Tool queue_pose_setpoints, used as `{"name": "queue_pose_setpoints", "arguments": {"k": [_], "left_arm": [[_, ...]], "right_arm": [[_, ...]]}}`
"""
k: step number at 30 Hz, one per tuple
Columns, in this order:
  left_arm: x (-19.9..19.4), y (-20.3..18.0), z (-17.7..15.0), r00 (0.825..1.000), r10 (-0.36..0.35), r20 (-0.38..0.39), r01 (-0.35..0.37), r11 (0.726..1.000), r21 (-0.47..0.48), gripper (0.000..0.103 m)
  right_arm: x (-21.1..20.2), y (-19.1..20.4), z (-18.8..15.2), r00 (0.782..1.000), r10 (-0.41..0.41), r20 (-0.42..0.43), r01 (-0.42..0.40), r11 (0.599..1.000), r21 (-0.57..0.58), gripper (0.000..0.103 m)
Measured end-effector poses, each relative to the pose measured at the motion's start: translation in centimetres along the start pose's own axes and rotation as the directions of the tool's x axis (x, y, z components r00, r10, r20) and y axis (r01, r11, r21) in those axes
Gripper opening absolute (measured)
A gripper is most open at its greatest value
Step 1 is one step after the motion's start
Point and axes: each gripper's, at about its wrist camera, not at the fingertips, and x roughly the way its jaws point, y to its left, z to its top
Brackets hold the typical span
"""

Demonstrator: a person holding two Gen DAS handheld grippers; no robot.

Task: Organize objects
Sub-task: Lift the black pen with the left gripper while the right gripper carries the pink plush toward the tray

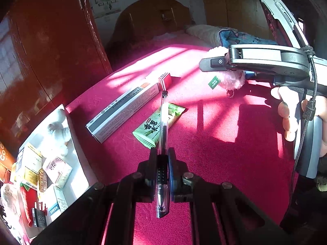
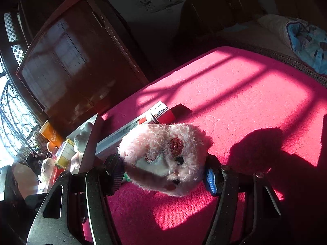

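Holding a clear plastic ballpoint pen (image 1: 162,143) by its rubber grip, my left gripper (image 1: 162,163) is clamped tight — stiff, slick, light. My right gripper (image 2: 163,175) squeezes a fluffy pink plush toy (image 2: 165,157) — soft, forgiving — above the red cloth (image 2: 235,94).

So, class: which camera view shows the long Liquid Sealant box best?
The left wrist view. There the whole box lies unobstructed on the red cloth, label readable. In the right wrist view the pink plush toy in the right gripper hides most of it.
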Motion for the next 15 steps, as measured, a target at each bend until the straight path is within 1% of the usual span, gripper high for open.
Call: {"name": "queue_pose_setpoints", "arguments": {"k": [7,15], "left_arm": [[-2.1,0.7,0.1,0.998,0.006,0.069,-0.004,0.999,-0.036,0.008],[-5.4,2.5,-0.1,0.988,0.028,0.151,-0.013,0.995,-0.096,0.008]], "right_arm": [[-1.2,1.1,0.3,1.0,0.012,0.027,-0.012,1.0,-0.009,0.064],[-3.5,4.0,1.1,0.996,0.057,0.069,-0.055,0.998,-0.032,0.064]]}}
